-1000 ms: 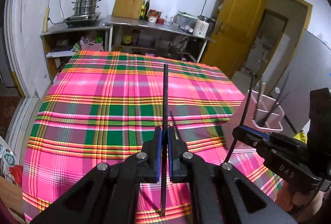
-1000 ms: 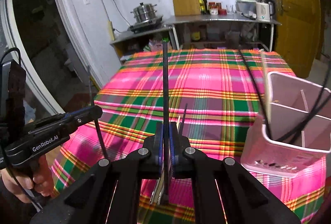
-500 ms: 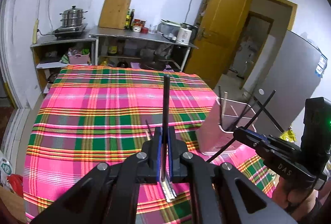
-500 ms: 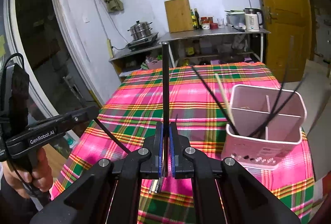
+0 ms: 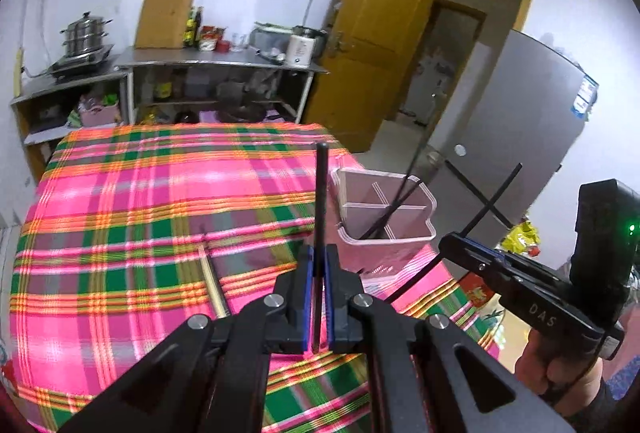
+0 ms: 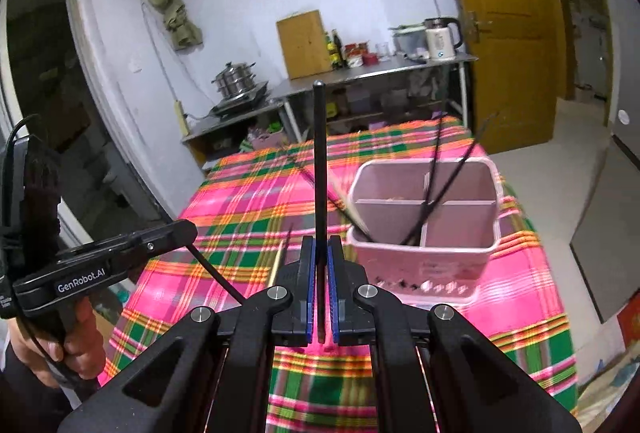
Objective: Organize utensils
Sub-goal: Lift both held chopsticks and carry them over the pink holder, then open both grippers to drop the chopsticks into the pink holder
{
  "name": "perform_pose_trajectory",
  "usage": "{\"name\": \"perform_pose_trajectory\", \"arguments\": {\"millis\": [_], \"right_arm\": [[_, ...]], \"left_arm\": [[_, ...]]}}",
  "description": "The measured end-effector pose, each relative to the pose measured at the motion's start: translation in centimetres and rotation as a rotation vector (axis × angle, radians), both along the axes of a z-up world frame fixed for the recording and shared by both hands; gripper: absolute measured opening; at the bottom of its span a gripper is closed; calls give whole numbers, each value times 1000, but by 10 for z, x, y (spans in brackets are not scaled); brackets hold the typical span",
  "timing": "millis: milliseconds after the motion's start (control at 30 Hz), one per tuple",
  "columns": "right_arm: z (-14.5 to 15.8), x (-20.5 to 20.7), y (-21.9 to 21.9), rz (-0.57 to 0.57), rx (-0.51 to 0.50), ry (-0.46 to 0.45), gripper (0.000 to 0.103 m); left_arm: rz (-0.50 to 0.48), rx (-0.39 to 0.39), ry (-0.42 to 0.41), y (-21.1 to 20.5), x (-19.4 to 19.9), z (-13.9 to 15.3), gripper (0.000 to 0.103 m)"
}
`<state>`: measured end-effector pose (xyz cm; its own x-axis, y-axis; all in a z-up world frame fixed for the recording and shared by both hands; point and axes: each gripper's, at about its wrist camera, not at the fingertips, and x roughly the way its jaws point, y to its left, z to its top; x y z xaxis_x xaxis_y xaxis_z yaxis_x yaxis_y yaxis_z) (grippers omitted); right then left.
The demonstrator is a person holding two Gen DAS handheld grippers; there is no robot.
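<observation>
Black chopstick [image 5: 321, 201] stands upright between the pads of the left gripper [image 5: 318, 265], pinched tight, its tip rising above the plaid tablecloth [image 5: 120, 217]. A second black chopstick [image 6: 319, 169] stands the same way in the right gripper [image 6: 319, 253], whose blue-lined pads are pressed onto it from both sides. Just right of both sticks sits the pink utensil holder [image 6: 424, 257] near the table's right edge, divided into compartments; several thin black chopsticks [image 6: 434, 201] lean in it, crossing one another and poking out over the rim. In the left wrist view the right gripper shows at the right side with its stick slanting up across the holder. On the cloth, left of the grippers, lies a pale wooden chopstick [image 5: 214, 285], flat and apart from the holder. Beyond the table a metal counter [image 6: 360, 77] carries a steamer pot [image 6: 234, 79], a cutting board [image 6: 304, 43] and a white kettle [image 6: 440, 39], beside a yellow door [image 6: 508, 17].
</observation>
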<state>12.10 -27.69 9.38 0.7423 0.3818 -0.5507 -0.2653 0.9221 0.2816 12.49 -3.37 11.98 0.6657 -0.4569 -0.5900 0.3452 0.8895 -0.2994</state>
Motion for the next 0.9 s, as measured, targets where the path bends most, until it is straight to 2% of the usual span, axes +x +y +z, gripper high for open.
{"name": "perform_pose_trajectory", "arguments": {"millis": [300, 433, 667, 900], "right_arm": [[42, 10, -36, -80, 17, -102, 6], [55, 21, -49, -115, 24, -133, 6], [51, 37, -55, -141, 6, -139, 6], [32, 54, -59, -158, -4, -110, 6]], "left_arm": [[-45, -41, -87, -31, 27, 50, 6], [-50, -40, -112, -44, 44, 62, 6], [-40, -25, -122, -63, 73, 61, 6], [-33, -1, -109, -77, 98, 42, 6]]}}
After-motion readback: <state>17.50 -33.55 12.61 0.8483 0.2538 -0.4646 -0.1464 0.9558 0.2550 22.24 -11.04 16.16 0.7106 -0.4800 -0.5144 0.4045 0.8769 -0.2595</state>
